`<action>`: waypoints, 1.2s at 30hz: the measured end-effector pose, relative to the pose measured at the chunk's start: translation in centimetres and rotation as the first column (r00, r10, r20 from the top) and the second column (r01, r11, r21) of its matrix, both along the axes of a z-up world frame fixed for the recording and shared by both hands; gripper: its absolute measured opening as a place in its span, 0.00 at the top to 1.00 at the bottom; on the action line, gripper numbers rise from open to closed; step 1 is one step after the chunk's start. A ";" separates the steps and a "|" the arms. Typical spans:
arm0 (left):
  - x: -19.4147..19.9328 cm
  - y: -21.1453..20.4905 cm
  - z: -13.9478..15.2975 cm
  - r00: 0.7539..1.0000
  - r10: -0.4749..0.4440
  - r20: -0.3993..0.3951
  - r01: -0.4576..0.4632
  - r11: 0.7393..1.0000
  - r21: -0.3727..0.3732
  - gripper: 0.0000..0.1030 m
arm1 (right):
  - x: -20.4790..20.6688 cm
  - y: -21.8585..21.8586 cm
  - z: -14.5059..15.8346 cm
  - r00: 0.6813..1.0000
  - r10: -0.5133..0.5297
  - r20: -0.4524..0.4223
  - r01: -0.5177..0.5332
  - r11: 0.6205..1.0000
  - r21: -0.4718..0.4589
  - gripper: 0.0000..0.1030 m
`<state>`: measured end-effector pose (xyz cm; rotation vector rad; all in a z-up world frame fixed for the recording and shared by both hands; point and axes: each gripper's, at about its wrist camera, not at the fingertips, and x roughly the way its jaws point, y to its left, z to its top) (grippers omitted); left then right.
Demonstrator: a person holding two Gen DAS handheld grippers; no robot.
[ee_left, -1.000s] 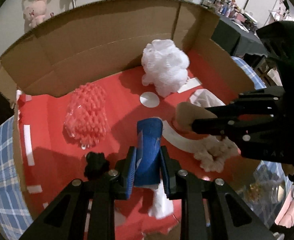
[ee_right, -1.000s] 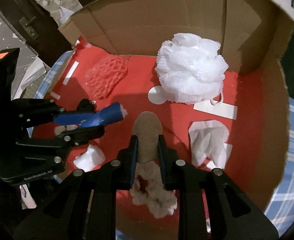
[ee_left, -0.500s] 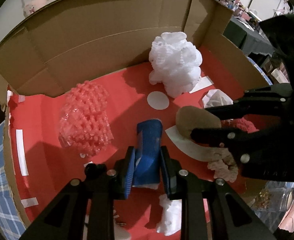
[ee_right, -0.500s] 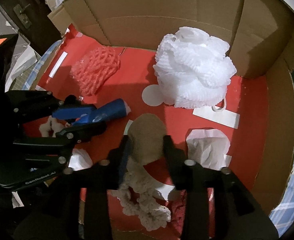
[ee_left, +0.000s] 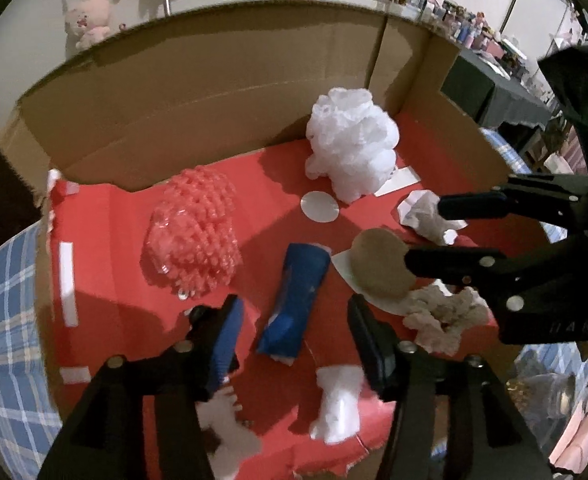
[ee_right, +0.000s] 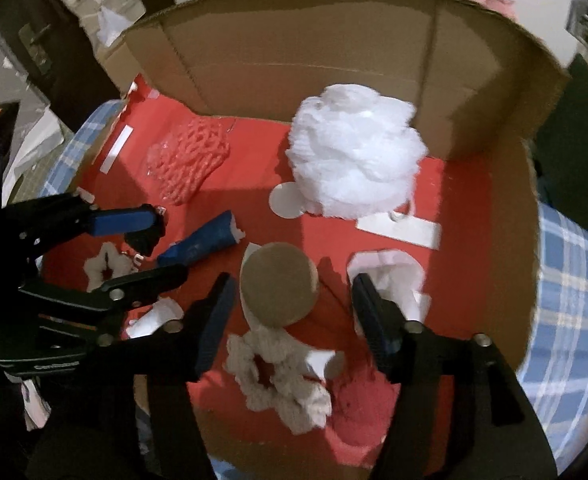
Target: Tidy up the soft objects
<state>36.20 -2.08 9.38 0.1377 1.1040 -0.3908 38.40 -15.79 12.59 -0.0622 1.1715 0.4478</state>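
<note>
A blue soft roll (ee_left: 297, 299) lies on the red floor of a cardboard box (ee_left: 197, 108), between the fingers of my open left gripper (ee_left: 294, 322). A tan round pad (ee_right: 278, 289) lies between the fingers of my open right gripper (ee_right: 289, 300); it also shows in the left wrist view (ee_left: 378, 267). The blue roll also shows in the right wrist view (ee_right: 201, 242). A white mesh puff (ee_left: 352, 152) and a pink net (ee_left: 195, 240) lie further in. A beige knitted ring (ee_right: 277, 380) lies under the right gripper.
The box's cardboard walls (ee_right: 334, 60) stand at the back and sides. Crumpled white paper (ee_right: 390, 276), white scraps (ee_left: 338, 404), a white disc (ee_left: 320, 212) and white tape strips (ee_right: 398, 228) lie on the red floor. A blue plaid cloth (ee_left: 1, 320) surrounds the box.
Both grippers have opened and let go: the blue roll and the tan pad now lie on the red floor. Both grippers have drawn back a little.
</note>
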 end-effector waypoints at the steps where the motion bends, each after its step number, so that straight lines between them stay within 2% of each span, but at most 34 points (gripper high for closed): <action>1: -0.3 0.1 0.3 1.000 0.010 0.004 -0.010 1.000 -0.006 0.37 | -0.4 -0.3 0.3 1.000 -0.016 0.003 0.016 1.000 0.002 0.38; 4: -1.6 0.6 1.2 0.999 0.037 0.015 -0.037 0.999 -0.011 0.29 | -1.7 -1.2 1.3 0.998 -0.059 0.014 0.059 0.998 -0.001 0.37; 8: -3.5 0.7 2.0 0.997 0.068 0.040 -0.067 0.998 -0.014 0.21 | -3.7 -1.5 2.1 0.994 -0.103 0.032 0.103 0.995 -0.011 0.28; 12: -5.1 0.7 2.6 0.992 0.105 0.063 -0.104 0.995 -0.011 0.10 | -5.3 -1.3 2.1 0.990 -0.135 0.046 0.136 0.990 -0.031 0.27; 16: -6.5 0.5 2.5 0.990 0.118 0.082 -0.120 0.993 0.013 0.06 | -7.0 -1.6 1.5 0.985 -0.164 0.049 0.167 0.985 -0.052 0.27; 20: -7.3 0.9 2.2 0.983 0.161 0.087 -0.164 0.986 0.018 0.06 | -8.1 -1.4 1.0 0.983 -0.174 0.057 0.177 0.982 -0.067 0.27; 25: -7.7 1.2 1.3 0.976 0.213 0.056 -0.213 0.977 0.000 0.06 | -8.8 -1.3 0.1 0.982 -0.186 0.040 0.188 0.980 -0.070 0.27; 36: -7.4 1.6 -0.5 0.958 0.281 0.062 -0.283 0.959 0.032 0.06 | -8.6 -1.5 -1.3 0.971 -0.238 0.040 0.240 0.968 -0.076 0.27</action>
